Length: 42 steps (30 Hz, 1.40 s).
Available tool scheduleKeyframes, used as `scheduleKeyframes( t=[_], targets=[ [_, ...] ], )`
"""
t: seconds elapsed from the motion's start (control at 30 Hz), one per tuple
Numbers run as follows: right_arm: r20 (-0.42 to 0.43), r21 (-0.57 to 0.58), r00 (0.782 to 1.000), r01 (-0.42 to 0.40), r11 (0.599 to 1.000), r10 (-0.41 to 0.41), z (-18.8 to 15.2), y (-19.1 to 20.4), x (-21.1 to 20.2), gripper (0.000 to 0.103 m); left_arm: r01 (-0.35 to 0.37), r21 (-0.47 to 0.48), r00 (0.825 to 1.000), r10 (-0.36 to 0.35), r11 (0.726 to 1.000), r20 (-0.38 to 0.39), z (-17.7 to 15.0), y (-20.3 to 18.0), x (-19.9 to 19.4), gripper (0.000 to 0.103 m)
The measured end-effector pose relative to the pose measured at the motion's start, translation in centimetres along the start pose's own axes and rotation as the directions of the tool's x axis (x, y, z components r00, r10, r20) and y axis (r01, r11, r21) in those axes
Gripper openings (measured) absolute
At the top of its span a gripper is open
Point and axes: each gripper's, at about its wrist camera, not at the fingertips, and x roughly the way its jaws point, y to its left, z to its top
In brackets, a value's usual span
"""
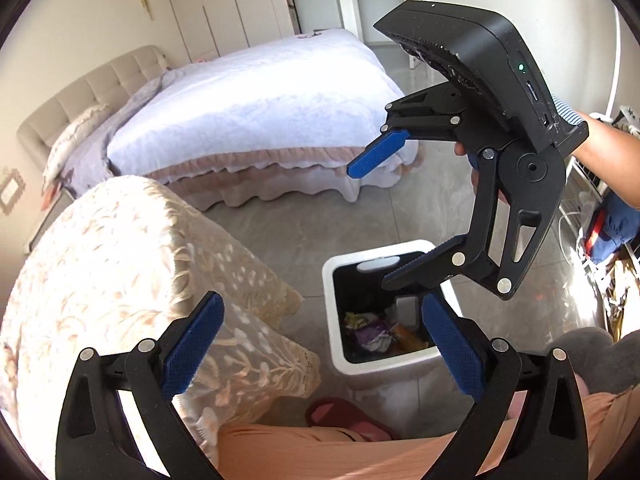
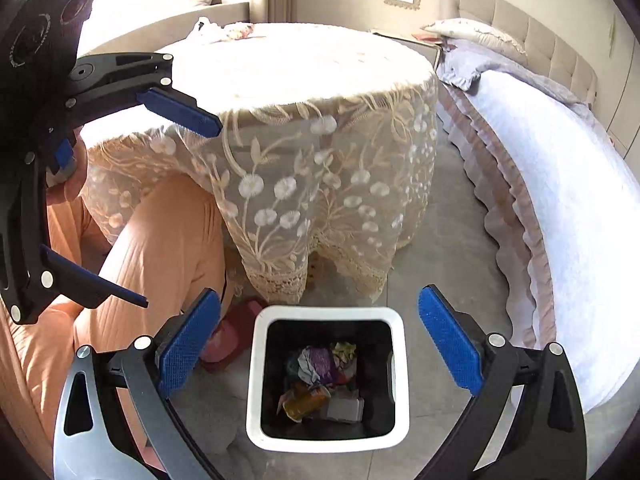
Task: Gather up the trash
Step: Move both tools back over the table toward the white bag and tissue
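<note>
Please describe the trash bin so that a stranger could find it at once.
Beside the bed stands a round table under a lace cloth. On the grey floor next to it sits the trash bin: square, white-rimmed, black inside, holding crumpled wrappers.

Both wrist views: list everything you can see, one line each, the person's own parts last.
Trash bin: one, white rim with black inside, on the floor beside the table.
Trash: several crumpled wrappers, purple, yellow, orange and white, at the bottom of the bin.
Table: one, round, under a cream lace cloth with flowers.
Bed: one, white cover, pink frill, beige padded headboard.
Pillow: one, pale, at the head of the bed.
Wardrobe: one, cream doors, behind the bed.
Slipper: one, pink-red, on the grey floor by the bin.
Trousers: orange, on the person's legs.
Forearm: one, behind the right tongs.
Left tongs: black with blue pads, open, empty.
Right tongs: same build, open, empty, above the bin.
</note>
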Motion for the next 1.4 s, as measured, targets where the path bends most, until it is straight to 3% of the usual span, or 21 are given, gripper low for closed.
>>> scheduleKeyframes(
  t=[0.27, 0.5, 0.67, 1.0, 1.2, 1.4],
  targets=[
    [0.07, -0.072, 0.996, -0.042, 0.997, 0.047, 7.0, 2.8, 0.9, 0.099, -0.154, -0.141, 0.987, 0.158, 0.978, 0.019, -2.7, 5.5, -3.4, 0.098],
    [0.167, -0.074, 0.983, -0.063, 0.995, 0.075, 12.7, 5.2, 2.0, 0.099, -0.248, -0.303, 0.961, 0.273, 0.92, 0.044, -5.3, 10.6, -6.2, 0.098],
    [0.2, -0.077, 0.977, -0.061, 0.995, 0.076, 16.5, 6.8, 3.4, 0.099, -0.307, -0.418, 0.933, 0.357, 0.855, 0.044, -7.6, 14.6, -8.0, 0.098],
    [0.205, -0.099, 0.972, -0.096, 0.99, 0.115, 22.6, 10.1, 7.3, 0.099, -0.446, -0.593, 0.846, 0.532, 0.671, -0.035, -12.3, 22.1, -11.2, 0.098],
    [0.182, -0.114, 0.975, -0.108, 0.988, 0.128, 25.9, 11.8, 10.9, 0.099, -0.448, -0.679, 0.829, 0.554, 0.581, -0.074, -15.4, 26.6, -12.1, 0.098],
    [0.175, -0.126, 0.974, -0.125, 0.984, 0.146, 30.1, 12.7, 14.5, 0.099, -0.511, -0.686, 0.797, 0.585, 0.519, -0.15, -17.6, 30.9, -12.4, 0.098]
  ],
)
